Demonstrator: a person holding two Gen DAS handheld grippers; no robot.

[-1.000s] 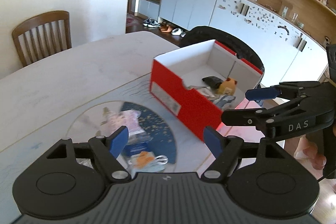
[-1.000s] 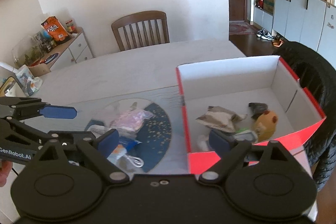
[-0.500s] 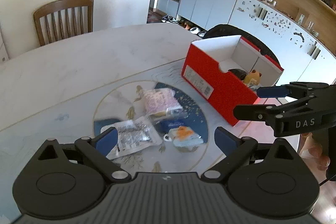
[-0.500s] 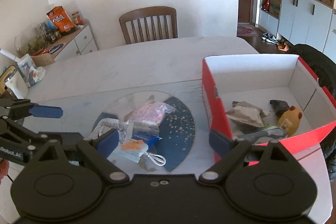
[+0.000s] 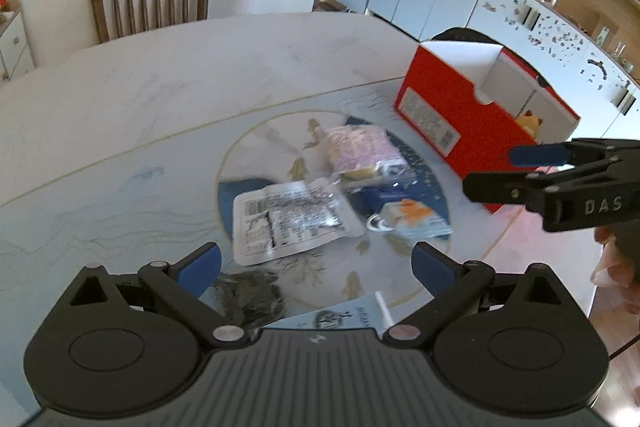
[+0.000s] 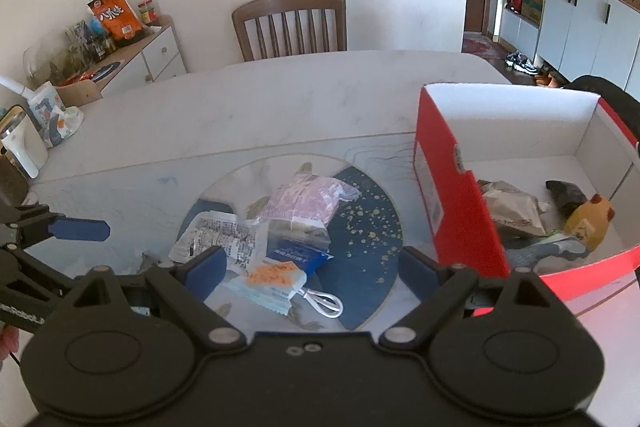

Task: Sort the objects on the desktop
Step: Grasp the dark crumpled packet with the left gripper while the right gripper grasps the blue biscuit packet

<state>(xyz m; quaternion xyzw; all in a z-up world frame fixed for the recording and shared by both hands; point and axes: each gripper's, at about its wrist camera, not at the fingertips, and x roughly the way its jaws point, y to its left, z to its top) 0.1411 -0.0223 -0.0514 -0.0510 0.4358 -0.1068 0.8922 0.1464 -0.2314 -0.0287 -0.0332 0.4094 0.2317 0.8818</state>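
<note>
A pile of small packets lies on the round blue-and-white mat: a clear printed packet [image 5: 288, 223] [image 6: 224, 235], a pink packet [image 5: 360, 149] [image 6: 308, 199], a blue packet [image 6: 296, 255], an orange-and-white packet [image 5: 412, 215] [image 6: 272, 279] and a white cable [image 6: 324, 303]. My left gripper [image 5: 316, 263] hangs over the pile's near edge, its jaws opening with nothing between them. My right gripper [image 6: 314, 267] stands open above the same pile, holding nothing. To the right, the open red box [image 5: 452, 123] [image 6: 452, 203] holds a crumpled bag [image 6: 516, 203], a yellow toy [image 6: 588, 223] and a grey sock [image 6: 552, 251].
A dark crumpled thing [image 5: 252, 293] and a printed leaflet [image 5: 340, 315] lie near the table's front edge. A wooden chair [image 6: 290, 25] stands at the far side. A sideboard [image 6: 132, 59] with snacks and a white kettle [image 6: 20, 143] are on the left.
Both grippers have moved left, away from the red box, and come lower over the pile of packets. The left gripper's jaws have spread wider.
</note>
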